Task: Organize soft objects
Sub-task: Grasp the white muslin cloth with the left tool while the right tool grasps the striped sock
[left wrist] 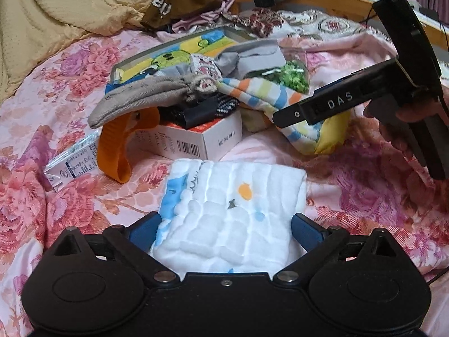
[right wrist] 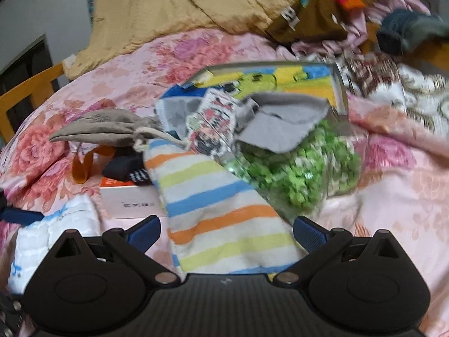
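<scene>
- Left gripper [left wrist: 226, 230]: jaws spread wide, nothing clamped. White quilted cloth [left wrist: 235, 213] is seen lying flat on the floral bedspread [left wrist: 378, 191], straight ahead of and between the blue fingers [left wrist: 144, 229]; whether the pads touch its edges can't be told.
- Right gripper [right wrist: 227, 231]: jaws also wide, no hold. Striped towel [right wrist: 221, 210] is framed between its fingers [right wrist: 310, 234], near end running under the gripper body. Contact can't be confirmed; this view is blurred.
- Key relation: the towel's long axis runs away from the right gripper, up and to the left toward the pile, approx. in line w/ the fingers. The right gripper is nearer the towel, the left nearer the white cloth.
- Judgement: a close across the towel's short width is prob. needed next, w/ little turning of the wrist.
- In the left view, the right gripper [left wrist: 283, 118] is seen tip-first over the towel's [left wrist: 269, 98] near end.
- Far end of the towel is tucked by the grey pouch [right wrist: 101, 129], a grey cloth [right wrist: 283, 123] and a bag of green pieces [right wrist: 297, 174]; these may be dragged if the towel is pulled.
- White box [left wrist: 196, 137] w/ orange strap [left wrist: 115, 151] sits just beyond the white cloth.
</scene>
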`<state>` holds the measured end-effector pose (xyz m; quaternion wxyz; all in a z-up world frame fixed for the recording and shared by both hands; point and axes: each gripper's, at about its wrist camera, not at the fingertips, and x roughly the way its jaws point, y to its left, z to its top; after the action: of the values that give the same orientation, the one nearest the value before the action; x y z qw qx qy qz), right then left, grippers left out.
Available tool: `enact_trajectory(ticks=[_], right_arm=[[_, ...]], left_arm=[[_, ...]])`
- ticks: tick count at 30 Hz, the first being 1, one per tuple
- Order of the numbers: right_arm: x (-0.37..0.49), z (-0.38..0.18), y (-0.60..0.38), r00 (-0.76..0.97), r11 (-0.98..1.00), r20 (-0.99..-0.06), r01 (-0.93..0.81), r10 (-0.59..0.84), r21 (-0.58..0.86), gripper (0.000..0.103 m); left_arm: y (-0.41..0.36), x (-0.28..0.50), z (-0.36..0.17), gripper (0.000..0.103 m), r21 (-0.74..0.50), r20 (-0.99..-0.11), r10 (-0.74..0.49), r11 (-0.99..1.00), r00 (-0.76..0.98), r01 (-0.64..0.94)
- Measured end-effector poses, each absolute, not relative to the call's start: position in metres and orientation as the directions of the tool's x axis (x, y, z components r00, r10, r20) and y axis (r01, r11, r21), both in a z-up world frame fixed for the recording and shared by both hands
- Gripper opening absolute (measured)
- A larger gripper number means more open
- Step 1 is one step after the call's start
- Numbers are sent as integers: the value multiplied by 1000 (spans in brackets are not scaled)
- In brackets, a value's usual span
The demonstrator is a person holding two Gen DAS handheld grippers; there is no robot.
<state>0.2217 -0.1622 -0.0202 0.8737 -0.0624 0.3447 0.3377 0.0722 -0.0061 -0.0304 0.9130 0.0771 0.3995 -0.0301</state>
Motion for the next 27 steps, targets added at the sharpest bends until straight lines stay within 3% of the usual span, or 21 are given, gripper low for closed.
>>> enact_trajectory(ticks=[4,16,21,27], right_arm=[[230,-29,-164,522,775,-663,-615,536,142,102],[233,-33,-164,507,778,-675,-607,536,162,83],[224,-34,-157,514,770,-685,-628,517,110,60],[208,-31,-150,482,734,-696,-673,532,95,39]], left_arm=[[-7,80,-35,99,128,-762,20,985,647,120],[-10,86,-42,96,134,-786,51,987,616,89],[-13,83,-38,82,136,-779,68,989,624,63],[-24,79,-35,62,151,-778,84,987,622,55]])
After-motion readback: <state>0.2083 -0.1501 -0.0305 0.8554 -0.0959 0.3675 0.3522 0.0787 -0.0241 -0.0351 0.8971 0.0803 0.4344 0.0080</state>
